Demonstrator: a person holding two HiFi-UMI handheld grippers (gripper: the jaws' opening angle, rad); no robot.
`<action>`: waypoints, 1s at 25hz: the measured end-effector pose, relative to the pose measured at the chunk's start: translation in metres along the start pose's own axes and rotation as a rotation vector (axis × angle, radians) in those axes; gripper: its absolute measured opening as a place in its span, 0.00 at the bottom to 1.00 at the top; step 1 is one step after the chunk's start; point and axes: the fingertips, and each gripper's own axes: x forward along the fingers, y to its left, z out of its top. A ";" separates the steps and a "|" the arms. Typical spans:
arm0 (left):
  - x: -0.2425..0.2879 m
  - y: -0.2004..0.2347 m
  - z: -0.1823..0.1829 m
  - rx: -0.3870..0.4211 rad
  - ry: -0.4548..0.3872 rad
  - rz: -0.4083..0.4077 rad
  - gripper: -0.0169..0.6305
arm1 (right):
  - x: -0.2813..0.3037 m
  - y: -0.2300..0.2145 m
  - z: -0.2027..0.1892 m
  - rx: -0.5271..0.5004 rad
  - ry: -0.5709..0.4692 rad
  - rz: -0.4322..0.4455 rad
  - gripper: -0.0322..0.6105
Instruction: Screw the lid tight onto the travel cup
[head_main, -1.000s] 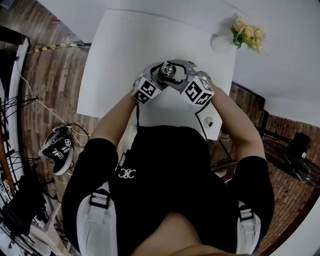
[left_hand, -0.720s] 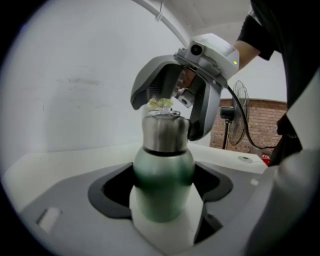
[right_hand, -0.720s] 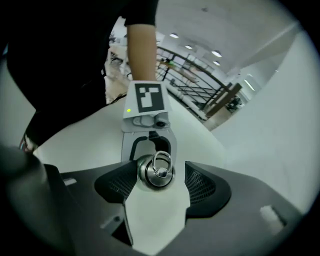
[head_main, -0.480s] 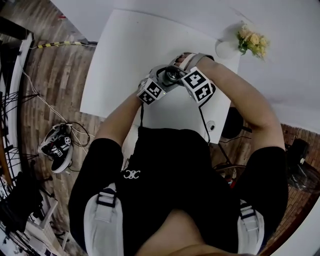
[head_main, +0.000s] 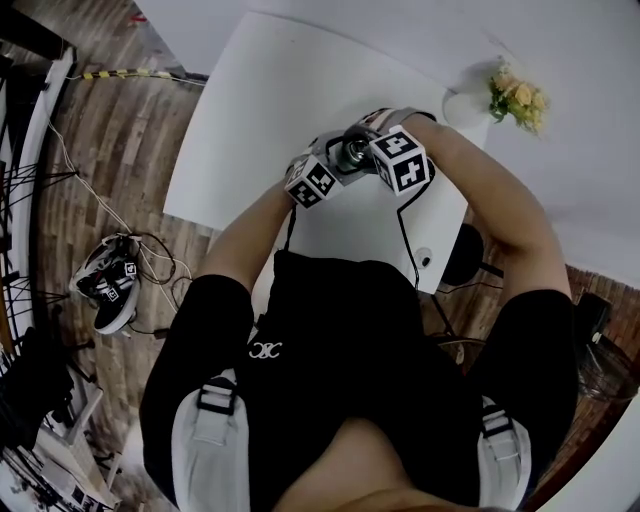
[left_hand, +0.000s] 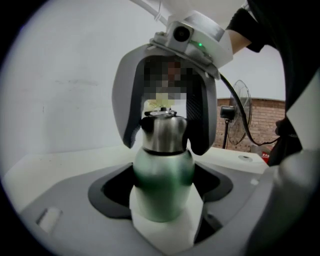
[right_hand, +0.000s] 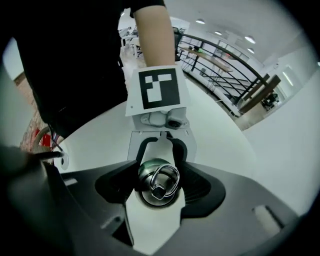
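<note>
The cup (left_hand: 162, 187) is green with a silvery lid (left_hand: 162, 134). The table (head_main: 260, 110) is white, the floor (head_main: 110, 170) brown wood. The cubes (head_main: 403, 158) carry black-and-white squares. The flowers (head_main: 520, 95) are yellow.

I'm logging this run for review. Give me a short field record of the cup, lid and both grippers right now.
travel cup: green, upright
lid: steel, wire loop, seated on cup
left gripper: shut on travel cup's body
right gripper: pointing down, shut on lid
table: white, flowers at far corner
</note>
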 end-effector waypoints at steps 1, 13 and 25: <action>0.000 0.000 -0.001 -0.001 -0.001 0.000 0.67 | 0.000 -0.002 0.001 0.058 -0.038 -0.017 0.46; -0.006 0.001 -0.003 -0.007 -0.010 0.002 0.67 | -0.022 -0.036 0.004 0.722 -0.490 -0.375 0.46; 0.002 0.001 -0.001 -0.008 -0.015 0.004 0.67 | -0.035 -0.043 -0.022 1.101 -0.634 -0.791 0.47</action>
